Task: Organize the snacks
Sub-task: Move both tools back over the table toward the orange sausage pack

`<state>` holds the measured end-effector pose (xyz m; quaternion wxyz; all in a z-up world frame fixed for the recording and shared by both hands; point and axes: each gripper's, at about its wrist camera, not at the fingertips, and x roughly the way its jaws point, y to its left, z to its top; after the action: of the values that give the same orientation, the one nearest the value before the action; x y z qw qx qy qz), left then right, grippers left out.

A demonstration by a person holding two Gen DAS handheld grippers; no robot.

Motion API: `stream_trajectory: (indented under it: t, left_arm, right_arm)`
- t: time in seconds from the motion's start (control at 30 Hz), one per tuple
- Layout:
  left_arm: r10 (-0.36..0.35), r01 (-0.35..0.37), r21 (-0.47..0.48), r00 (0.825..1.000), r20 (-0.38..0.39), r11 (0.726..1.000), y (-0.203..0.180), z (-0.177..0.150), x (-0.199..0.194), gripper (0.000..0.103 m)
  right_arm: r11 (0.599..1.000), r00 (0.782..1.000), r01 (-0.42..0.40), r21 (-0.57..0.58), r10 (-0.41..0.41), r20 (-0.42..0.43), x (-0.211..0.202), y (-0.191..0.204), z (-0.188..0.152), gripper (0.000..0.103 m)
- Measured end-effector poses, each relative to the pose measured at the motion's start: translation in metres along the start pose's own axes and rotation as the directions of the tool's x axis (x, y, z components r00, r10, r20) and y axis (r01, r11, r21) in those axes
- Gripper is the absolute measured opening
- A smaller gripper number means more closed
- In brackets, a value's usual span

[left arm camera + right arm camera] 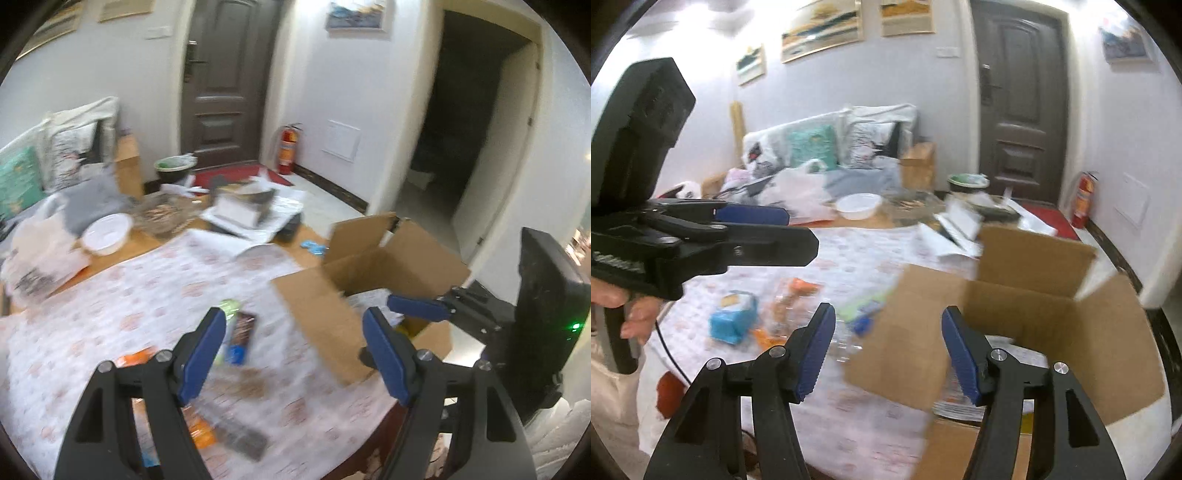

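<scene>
The left hand-held gripper (293,354) stands wide with nothing between its blue pads (201,354), hanging over the near part of the counter (122,295), which wears a white cloth with a pale red print. Under and just beyond it lie the snacks, loose on the cloth: a dark bar (242,336) with a blue end, a green packet (229,306) touching its far side, an orange packet (138,356) to the left, and a dark wrapper (236,434) nearest of all. They are blurred and the labels cannot be read.

The right hand-held gripper (888,354) is also empty, its jaws apart, held over the near flap of an open box (1034,306). In its view a blue packet (733,319) and clear wrappers lie left of the box. The box sits at the counter's right edge; something pale lies inside, too blurred to name. A hand (631,310) holds the left gripper's grip at the left edge of that view.

Further along the counter stand a white bowl (107,234), a glass dish (162,218) beside it, a white bag (40,254) at the left, and a heap of papers (255,214) behind the box.

Beyond the counter are a sofa (827,147) piled with cushions, a brown door (225,81), a red mat (236,175), a bin (173,168) and a red extinguisher (288,147) against the wall.
</scene>
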<state>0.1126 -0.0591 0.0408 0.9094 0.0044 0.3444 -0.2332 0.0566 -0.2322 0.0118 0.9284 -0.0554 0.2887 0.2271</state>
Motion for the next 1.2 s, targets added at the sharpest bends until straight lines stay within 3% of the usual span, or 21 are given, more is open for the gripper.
stream_trajectory:
  t: [0.23,0.43,0.77,0.97,1.2]
  left_arm:
    - [0.094,-0.093,-0.105,0.996,0.007,0.990,0.070,-0.048,-0.036,0.074]
    - [0.114,-0.118,-0.196,0.993,-0.031,0.973,0.121,-0.092,-0.032,0.074]
    - [0.060,-0.085,-0.290,0.994,-0.094,0.953,0.184,-0.136,0.005,0.074]
    - [0.053,-0.083,-0.304,0.993,-0.105,0.949,0.203,-0.141,0.021,0.074]
    - [0.030,-0.057,-0.317,0.996,-0.089,0.947,0.211,-0.142,0.026,0.074]
  right_arm:
    - [0.990,0.993,-0.105,-0.096,0.099,-0.063,0.035,0.075,0.005,0.056]
    - [0.976,0.972,-0.175,-0.131,0.150,-0.183,0.088,0.124,-0.003,0.056]
    - [0.978,0.922,-0.197,-0.063,0.163,-0.351,0.181,0.149,-0.028,0.069]
    - [0.985,0.917,-0.162,-0.054,0.130,-0.377,0.218,0.152,-0.031,0.077]
    - [0.985,0.916,-0.159,-0.063,0.124,-0.381,0.240,0.160,-0.023,0.078]
